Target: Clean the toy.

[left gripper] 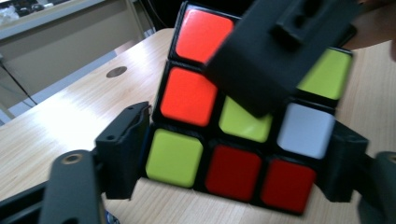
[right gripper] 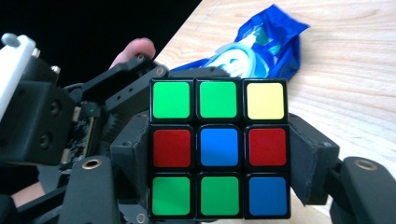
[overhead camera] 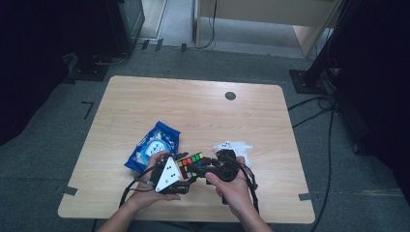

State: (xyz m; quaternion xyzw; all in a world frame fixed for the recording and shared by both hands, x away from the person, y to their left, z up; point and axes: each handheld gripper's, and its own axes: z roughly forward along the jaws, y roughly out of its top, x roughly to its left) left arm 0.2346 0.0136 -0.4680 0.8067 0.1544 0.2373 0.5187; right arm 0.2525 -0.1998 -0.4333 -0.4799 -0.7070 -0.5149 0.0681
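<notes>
The cube [overhead camera: 189,161] sits low centre of the high view, just above the table [overhead camera: 203,108], pinched betw. both my claws. Stickers are scrambled: the right gripper view shows green, yellow, red, blue mixed on one face; the left gripper view shows orange-red, lime, white, deep red. So I'd say it's grabbed and held, but nothing looks sorted yet; twisting is prob. what's left. My left gripper [left gripper: 236,154] clamps the bottom row; my right gripper [right gripper: 218,161] squeezes the lower half. A blue packet [overhead camera: 153,145] lies just upper left of the cube, w/ a white wrapper [overhead camera: 235,147] to the right.
</notes>
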